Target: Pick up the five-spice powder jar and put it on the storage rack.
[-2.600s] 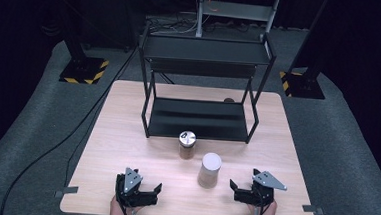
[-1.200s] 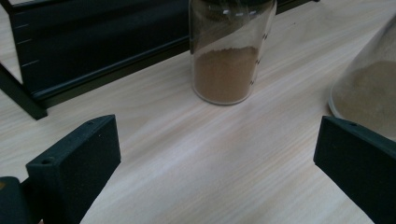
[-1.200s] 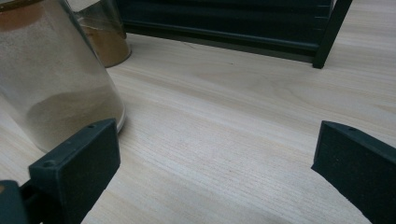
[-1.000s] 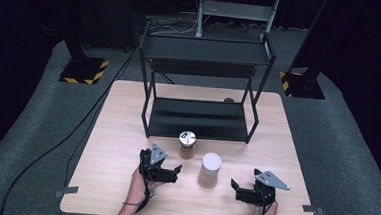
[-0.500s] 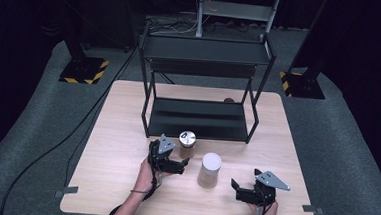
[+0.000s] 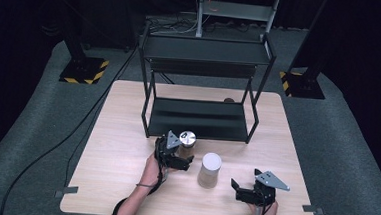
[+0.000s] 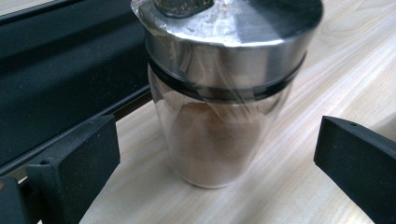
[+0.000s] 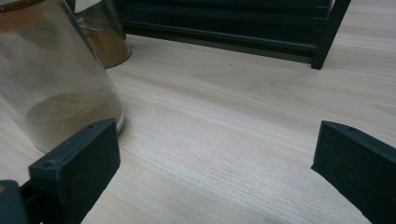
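A clear glass jar with a steel lid [image 6: 187, 140] [image 7: 219, 116], part full of brown powder, stands on the wooden table [image 6: 121, 143] just in front of the black rack. My left gripper [image 6: 183, 152] [image 7: 217, 158] is open, one jaw on each side of this jar, neither touching it. To its right stands a pale, cone-shaped jar [image 6: 209, 170] [image 8: 51, 84] holding light powder. My right gripper [image 6: 236, 189] [image 8: 217, 163] is open near the front edge, to the right of the pale jar, with bare wood between its jaws.
A black two-level metal rack [image 6: 204, 88] [image 8: 224, 32] stands on the far half of the table, its lower shelf just behind the jars. A small brown object [image 6: 228, 100] lies behind the rack. Cables run over the grey floor at left.
My left gripper has moved from the front edge forward and right, up to the steel-lidded jar, which now stands between its jaws. The right gripper has barely moved.
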`<state>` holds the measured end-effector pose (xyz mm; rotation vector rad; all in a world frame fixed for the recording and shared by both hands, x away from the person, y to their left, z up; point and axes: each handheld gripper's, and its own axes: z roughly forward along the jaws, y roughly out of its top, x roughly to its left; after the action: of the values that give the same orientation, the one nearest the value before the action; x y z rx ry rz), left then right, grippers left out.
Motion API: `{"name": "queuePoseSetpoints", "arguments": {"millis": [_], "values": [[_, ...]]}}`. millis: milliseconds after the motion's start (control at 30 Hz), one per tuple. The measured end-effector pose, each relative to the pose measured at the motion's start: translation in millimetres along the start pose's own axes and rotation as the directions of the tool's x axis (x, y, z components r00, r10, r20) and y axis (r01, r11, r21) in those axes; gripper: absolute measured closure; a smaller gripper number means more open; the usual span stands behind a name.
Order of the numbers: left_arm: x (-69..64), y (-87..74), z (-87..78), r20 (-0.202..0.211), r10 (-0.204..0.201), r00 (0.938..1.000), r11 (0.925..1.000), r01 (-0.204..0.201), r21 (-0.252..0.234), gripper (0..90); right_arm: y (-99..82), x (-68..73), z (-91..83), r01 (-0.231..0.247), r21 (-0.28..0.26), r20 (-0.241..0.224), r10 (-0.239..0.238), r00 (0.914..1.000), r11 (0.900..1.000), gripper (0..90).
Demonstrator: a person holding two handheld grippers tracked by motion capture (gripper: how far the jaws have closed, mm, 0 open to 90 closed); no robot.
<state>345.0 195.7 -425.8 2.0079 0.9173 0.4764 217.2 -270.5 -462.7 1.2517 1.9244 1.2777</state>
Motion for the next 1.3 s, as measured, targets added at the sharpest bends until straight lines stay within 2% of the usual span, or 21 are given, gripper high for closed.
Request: {"name": "queuePoseSetpoints", "arguments": {"millis": [633, 833, 1000, 1133, 1300], "values": [[-0.5, 4.6, 16.9, 0.009, 0.015, 0.9999, 0.9999, -0.015, 0.004, 0.0, 0.1, 1.7, 0.2, 0.009, 0.001, 0.007, -0.009, 0.9999, 1.0, 0.0], [2.5, 3.0, 18.2, 0.017, 0.018, 0.9997, 0.9998, -0.018, -0.01, 9.8, 0.9, 2.4, 0.5, 0.012, 0.005, 0.008, -0.012, 0.9999, 0.9999, 0.0], [0.9, 2.7, 19.4, 0.003, 0.029, 0.9996, 0.9996, -0.029, -0.006, 18.5, 1.3, 2.7, 0.7, 0.014, 0.008, 0.01, -0.014, 0.9999, 0.9999, 0.0], [2.4, -0.6, 20.0, 0.007, 0.015, 0.9999, 0.9998, -0.014, -0.016, 25.3, 1.1, 2.7, 0.6, 0.013, 0.006, 0.01, -0.013, 0.9999, 0.9999, 0.0], [8.0, -4.4, 21.1, 0.03, -0.015, 0.9994, 0.9995, 0.016, -0.027, 28.3, 1.2, 3.0, 0.7, 0.014, 0.007, 0.011, -0.014, 0.9998, 0.9999, 0.0]]}}
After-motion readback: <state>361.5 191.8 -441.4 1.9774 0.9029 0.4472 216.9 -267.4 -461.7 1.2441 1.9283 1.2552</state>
